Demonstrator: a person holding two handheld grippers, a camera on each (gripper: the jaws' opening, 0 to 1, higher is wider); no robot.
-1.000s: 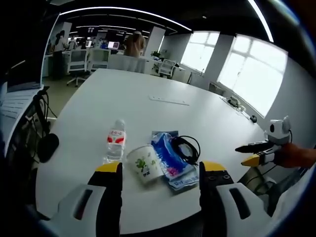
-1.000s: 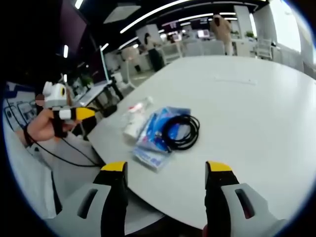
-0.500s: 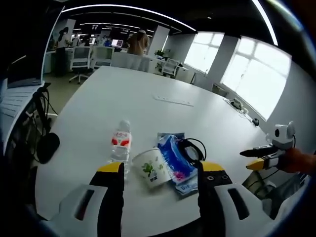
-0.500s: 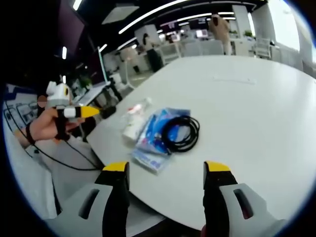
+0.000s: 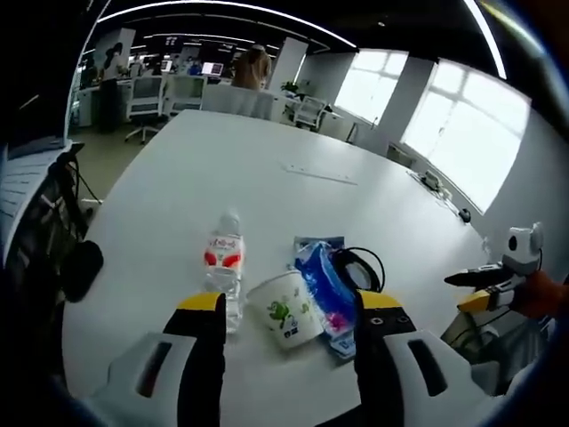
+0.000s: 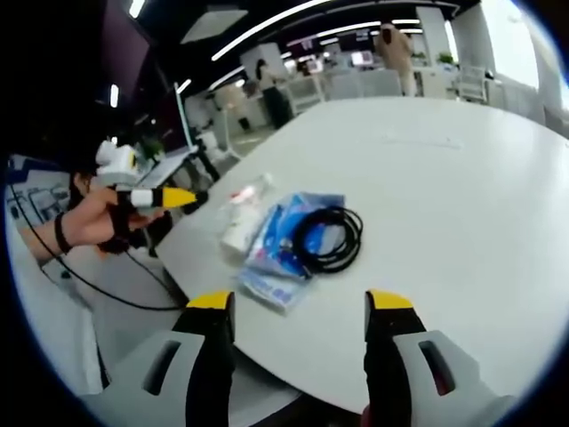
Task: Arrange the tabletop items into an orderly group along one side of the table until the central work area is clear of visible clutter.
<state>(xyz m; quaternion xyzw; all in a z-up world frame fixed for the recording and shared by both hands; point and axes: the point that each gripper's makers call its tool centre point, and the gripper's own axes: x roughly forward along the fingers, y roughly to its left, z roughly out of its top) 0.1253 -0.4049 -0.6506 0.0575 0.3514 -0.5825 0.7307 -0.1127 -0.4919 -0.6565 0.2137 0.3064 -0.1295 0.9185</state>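
Observation:
Near the table's close edge lies a small cluster. A clear water bottle (image 5: 224,262) with a red label stands at its left. Beside it a white paper cup (image 5: 286,309) with a green print lies on its side. Blue plastic packets (image 5: 324,285) lie to the right, with a coil of black cable (image 5: 360,267) on them. My left gripper (image 5: 291,302) is open, its yellow tips on either side of the cup, short of it. My right gripper (image 6: 299,302) hangs open off the table edge, facing the packets (image 6: 276,245) and cable (image 6: 327,238). It also appears in a hand at the right (image 5: 493,285).
The long white table (image 5: 222,169) stretches away, bare apart from a thin flat strip (image 5: 320,173) mid-table. Cables and a dark object (image 5: 80,267) hang off its left side. Office chairs and people stand far behind. A hand holds the left gripper (image 6: 164,197) by the table's corner.
My left gripper has edged forward and nearer the cup and bottle. In the right gripper view it has moved closer to the table corner. The items lie as before.

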